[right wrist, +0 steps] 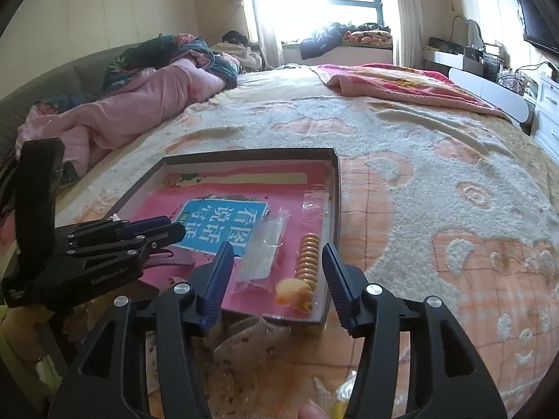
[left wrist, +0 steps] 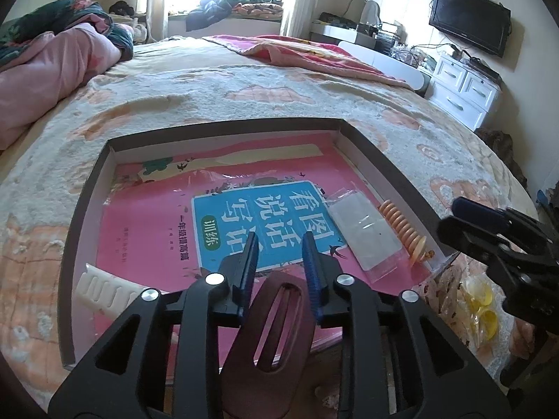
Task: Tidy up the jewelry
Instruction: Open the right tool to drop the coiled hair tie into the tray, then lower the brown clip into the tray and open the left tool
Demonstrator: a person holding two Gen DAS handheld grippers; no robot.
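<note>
Left tongs: the left gripper stands with its blue-padded jaws narrowly apart, pads pressing nothing; a dark maroon slotted leather strap lies directly under and between them, though whether a pad brushes it I cannot tell.
Right tongs: the right gripper has its jaws wide apart and empty, hovering at the near edge of the box.
Jewelry: an orange ribbed bead bracelet lies between and just beyond the right fingertips, along the box's right wall.
Beside it: a clear plastic zip pouch, just left of the bracelet.
White piece: a white slotted plastic strap, left of the left gripper.
Container: a shallow dark-rimmed cardboard box lined with a pink book cover.
Outside: yellow rings in a clear bag, right of the left gripper.
Surface: a cream-and-peach fleecy bedspread.
</note>
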